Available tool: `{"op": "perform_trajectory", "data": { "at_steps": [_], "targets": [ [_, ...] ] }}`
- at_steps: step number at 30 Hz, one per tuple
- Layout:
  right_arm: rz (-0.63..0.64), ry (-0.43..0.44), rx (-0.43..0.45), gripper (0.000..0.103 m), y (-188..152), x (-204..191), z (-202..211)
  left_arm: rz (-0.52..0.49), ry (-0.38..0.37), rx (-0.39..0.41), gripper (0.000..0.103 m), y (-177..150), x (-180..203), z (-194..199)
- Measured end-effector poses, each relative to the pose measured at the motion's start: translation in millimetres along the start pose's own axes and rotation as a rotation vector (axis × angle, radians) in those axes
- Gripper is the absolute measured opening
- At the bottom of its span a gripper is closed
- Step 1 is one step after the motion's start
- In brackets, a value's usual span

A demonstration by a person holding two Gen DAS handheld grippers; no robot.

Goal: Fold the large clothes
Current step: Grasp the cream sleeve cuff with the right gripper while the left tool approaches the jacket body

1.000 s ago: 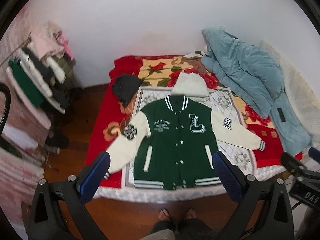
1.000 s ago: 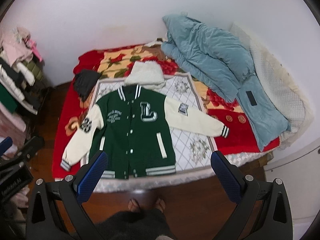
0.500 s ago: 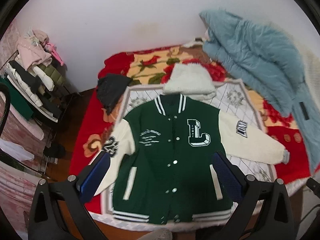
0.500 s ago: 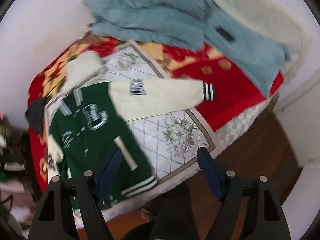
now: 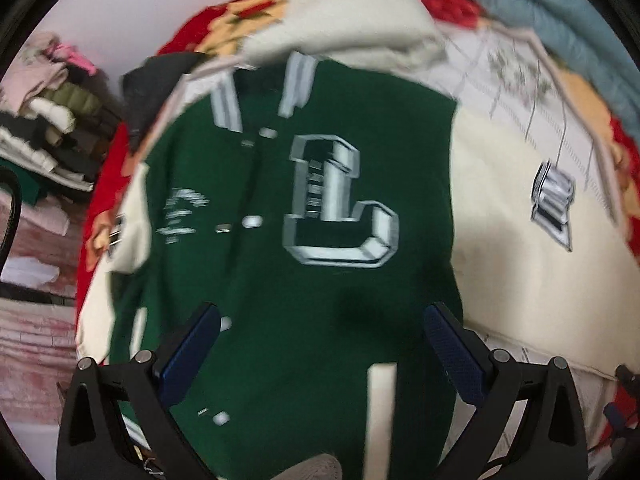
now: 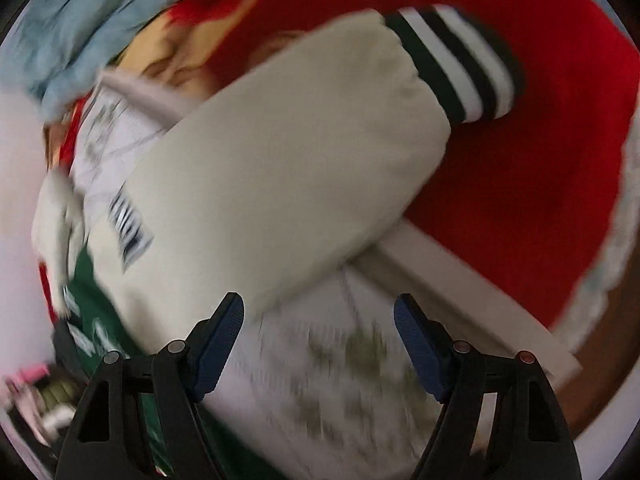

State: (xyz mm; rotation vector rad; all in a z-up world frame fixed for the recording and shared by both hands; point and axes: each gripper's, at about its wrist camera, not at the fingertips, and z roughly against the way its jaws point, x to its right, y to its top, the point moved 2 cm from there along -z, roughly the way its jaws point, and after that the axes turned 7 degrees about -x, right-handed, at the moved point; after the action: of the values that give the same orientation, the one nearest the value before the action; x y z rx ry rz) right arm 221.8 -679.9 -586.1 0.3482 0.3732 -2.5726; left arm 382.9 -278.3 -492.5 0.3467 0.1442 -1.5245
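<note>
Green varsity jacket (image 5: 304,288), cream sleeve (image 6: 280,160): sleeve's long axis runs up-right from your right gripper (image 6: 319,340) (spread, empty); left gripper (image 5: 320,344) spread over jacket's chest.

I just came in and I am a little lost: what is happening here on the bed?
A person with two handheld grippers is about to fold a green varsity jacket spread flat on the bed. The left gripper hangs open over its front, the right gripper open near the cream sleeve. Nothing is gripped or folded yet.
</note>
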Motion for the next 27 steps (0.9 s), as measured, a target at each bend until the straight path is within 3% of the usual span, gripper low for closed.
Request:
{"op": "perform_trajectory", "data": {
  "at_steps": [5, 8, 10, 12, 14, 19, 23, 27],
  "targets": [
    [-0.072, 0.089, 0.165, 0.067, 32.7, 10.8, -17.1, -0.053, -0.035, -0.025, 0.103, 13.4, 44.9, -42.0],
    [-0.144, 0.226, 0.242, 0.06, 48.7, 11.9, -20.7, -0.068, -0.048, -0.03, 0.103, 17.9, 61.4, -49.9],
    [-0.146, 0.268, 0.262, 0.042, 57.9, 7.4, -27.0, -0.075, -0.05, -0.028, 0.103, 19.6, 69.6, -51.2],
    [-0.149, 0.275, 0.266, 0.012, 68.1, 2.5, -36.0, -0.086, -0.049, -0.022, 0.103, 23.0, 76.9, -51.4],
    [-0.144, 0.282, 0.286, 0.004, 76.3, -8.7, -40.8, -0.096, -0.051, -0.017, 0.103, 26.4, 81.1, -51.1],
    [-0.04, 0.271, 0.35, 0.002, 74.4, -56.1, -11.6, -0.089, -0.077, -0.007, 0.103, 37.0, 78.5, -42.5],
    [0.092, 0.273, 0.392, 0.002, 57.3, -112.5, 31.5, -0.05, -0.112, -0.007, 0.103, 46.4, 55.2, -29.0],
    [0.27, 0.266, 0.413, 0.002, 14.5, -181.3, 69.9, 0.004, -0.139, -0.001, 0.103, 51.5, 19.1, -14.9]
  ]
}}
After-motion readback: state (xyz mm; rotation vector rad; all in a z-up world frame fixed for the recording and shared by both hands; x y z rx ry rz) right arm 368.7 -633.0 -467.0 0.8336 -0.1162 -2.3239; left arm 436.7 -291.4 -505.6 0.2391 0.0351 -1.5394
